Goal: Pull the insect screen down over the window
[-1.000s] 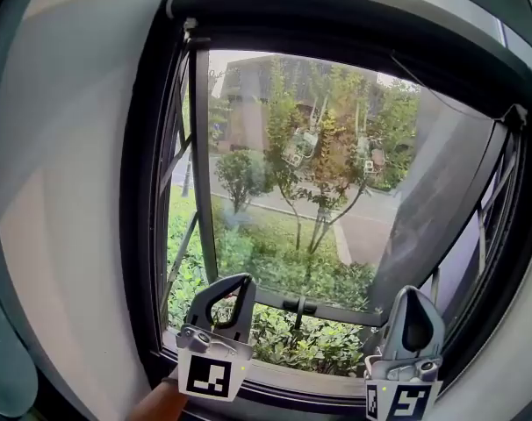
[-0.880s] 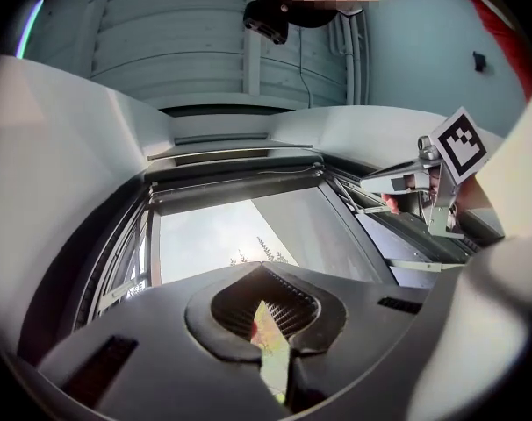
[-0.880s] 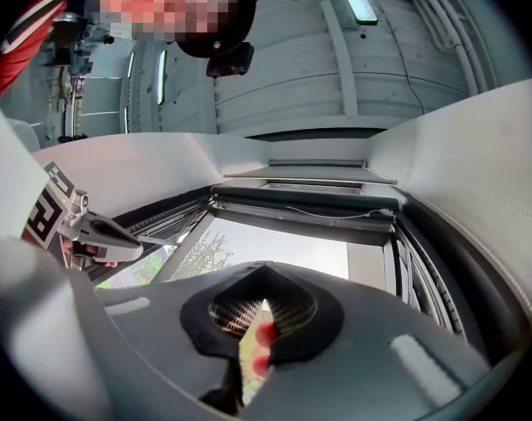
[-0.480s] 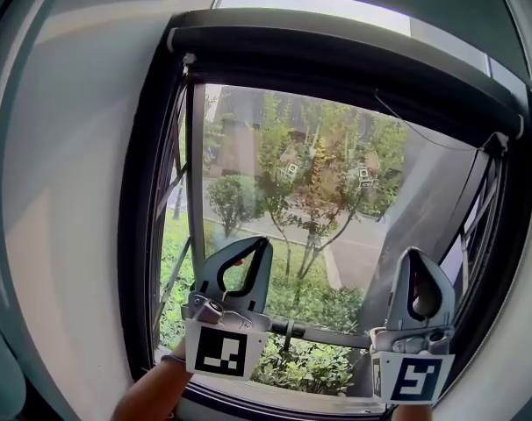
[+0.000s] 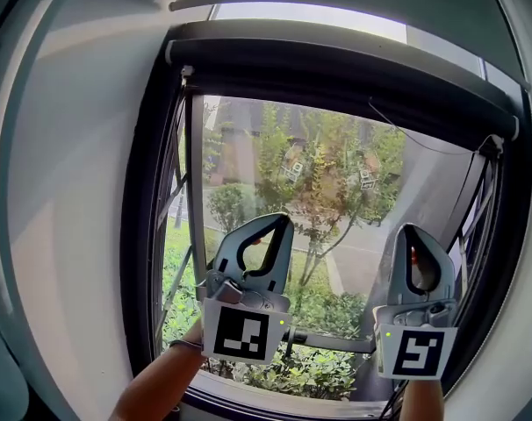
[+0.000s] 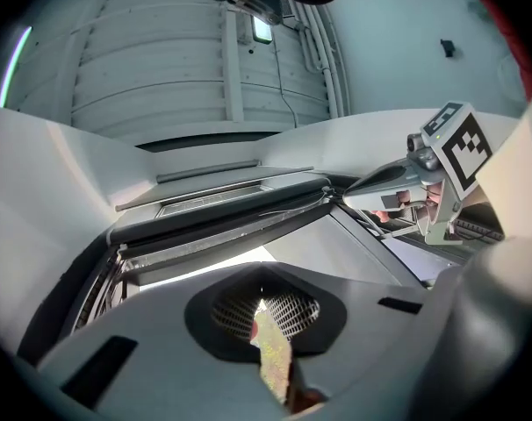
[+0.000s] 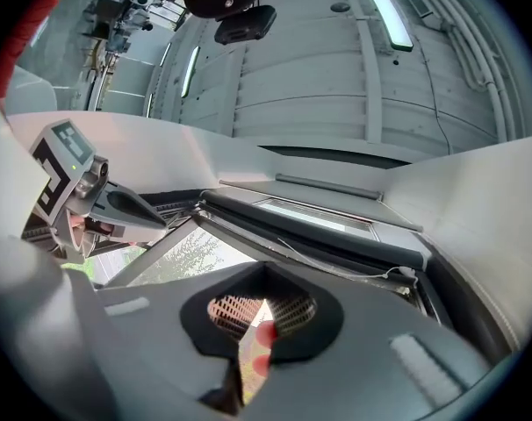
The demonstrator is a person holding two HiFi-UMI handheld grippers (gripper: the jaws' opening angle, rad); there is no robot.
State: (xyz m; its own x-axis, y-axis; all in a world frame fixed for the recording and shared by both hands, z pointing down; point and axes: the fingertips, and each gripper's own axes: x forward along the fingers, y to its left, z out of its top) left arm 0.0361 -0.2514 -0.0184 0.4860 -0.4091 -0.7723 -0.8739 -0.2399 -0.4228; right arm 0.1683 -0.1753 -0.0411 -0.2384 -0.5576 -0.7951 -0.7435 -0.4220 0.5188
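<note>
The insect screen sits rolled up in its dark cassette (image 5: 336, 70) across the top of the window, and the glass opening below it is uncovered. A thin cord (image 5: 406, 137) hangs slack under the cassette's right half. My left gripper (image 5: 282, 223) is shut and empty, raised in front of the lower middle of the pane. My right gripper (image 5: 416, 230) is shut and empty too, beside it at the right. Both are well below the cassette. The cassette (image 6: 222, 207) lies ahead of my shut left gripper (image 6: 264, 272); from the right, the cassette (image 7: 310, 223) lies beyond my shut gripper (image 7: 266, 270).
The dark window frame (image 5: 141, 235) encloses an outward-opened sash with metal stays (image 5: 180, 200) at the left. A handle (image 5: 303, 336) sits on the lower rail above the sill (image 5: 275, 403). A grey panel (image 5: 437, 196) stands outside at the right. White wall (image 5: 64, 200) flanks the left.
Both grippers have risen from the sill level to the lower middle of the pane. The head view has tilted up, showing more of the cassette and ceiling.
</note>
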